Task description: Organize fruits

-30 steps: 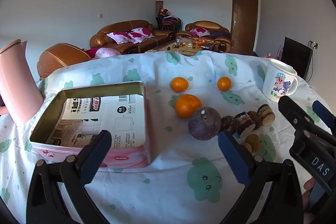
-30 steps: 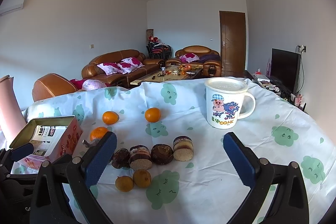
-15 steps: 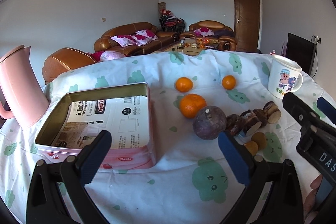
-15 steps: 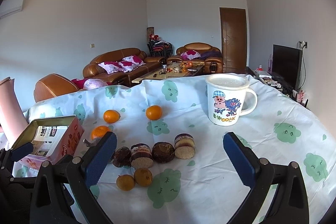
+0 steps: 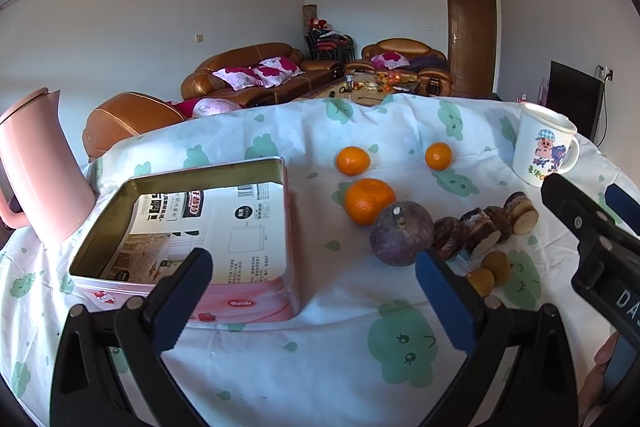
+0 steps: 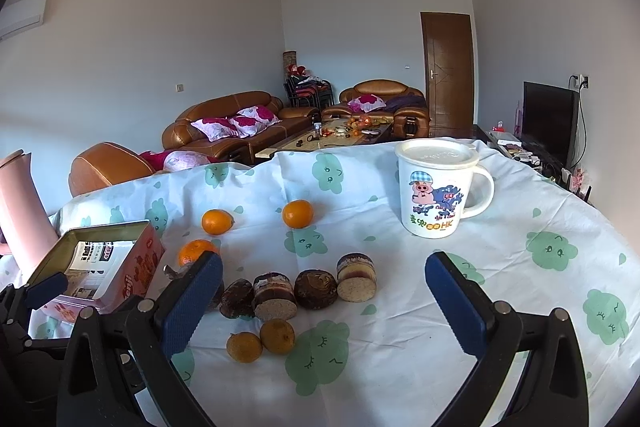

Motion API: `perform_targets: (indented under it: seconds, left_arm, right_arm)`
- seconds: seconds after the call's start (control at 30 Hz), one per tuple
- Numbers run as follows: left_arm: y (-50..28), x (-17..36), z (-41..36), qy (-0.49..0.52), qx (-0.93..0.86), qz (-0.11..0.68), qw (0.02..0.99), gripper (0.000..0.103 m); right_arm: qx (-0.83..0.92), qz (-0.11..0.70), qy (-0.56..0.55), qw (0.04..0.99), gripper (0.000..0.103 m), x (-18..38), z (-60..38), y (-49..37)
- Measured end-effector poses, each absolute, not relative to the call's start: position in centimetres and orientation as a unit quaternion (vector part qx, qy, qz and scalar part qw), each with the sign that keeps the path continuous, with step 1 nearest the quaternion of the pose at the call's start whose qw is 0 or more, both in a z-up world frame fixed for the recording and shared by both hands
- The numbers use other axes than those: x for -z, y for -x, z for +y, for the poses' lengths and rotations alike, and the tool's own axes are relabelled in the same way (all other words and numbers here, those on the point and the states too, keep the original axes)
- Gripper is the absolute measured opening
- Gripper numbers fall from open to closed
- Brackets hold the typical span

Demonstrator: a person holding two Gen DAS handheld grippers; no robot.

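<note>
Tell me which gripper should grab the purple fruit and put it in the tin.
Left. The left gripper is open, with the purple fruit just ahead and the tin beside it. The right gripper faces the cake pieces, farther from the tin.

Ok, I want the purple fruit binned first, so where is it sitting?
In the left wrist view the purple fruit sits right of the open tin, touching the big orange behind it, with the brown cakes on its right.
</note>
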State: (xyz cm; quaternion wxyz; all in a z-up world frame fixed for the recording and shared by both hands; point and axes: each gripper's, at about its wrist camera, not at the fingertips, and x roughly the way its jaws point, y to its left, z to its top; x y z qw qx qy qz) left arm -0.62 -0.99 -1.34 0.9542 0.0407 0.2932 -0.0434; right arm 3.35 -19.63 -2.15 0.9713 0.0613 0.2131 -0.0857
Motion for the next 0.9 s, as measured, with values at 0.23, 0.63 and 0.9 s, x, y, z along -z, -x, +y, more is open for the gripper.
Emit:
perform_targets:
  seconds: [0.23, 0.63, 0.9]
  left_arm:
    - [0.6, 1.3, -1.0, -0.040, 0.043, 0.294, 0.954, 0.103]
    - [0.7, 1.5, -0.8, -0.041, 0.046, 0.295, 0.953, 0.103]
    - [0.7, 1.8, -1.0, -0.046, 0.047, 0.299, 0.952, 0.103]
  right_arm:
    - [0.083, 0.216, -0.068, 0.970, 0.102, 2.2, -19.9, -3.6]
    - [0.093, 0.210, -0.061, 0.971, 0.102, 2.0, -20.7, -3.1]
    - [0.078, 0.238, -0.096, 0.963, 0.102, 2.6, -22.8, -3.4]
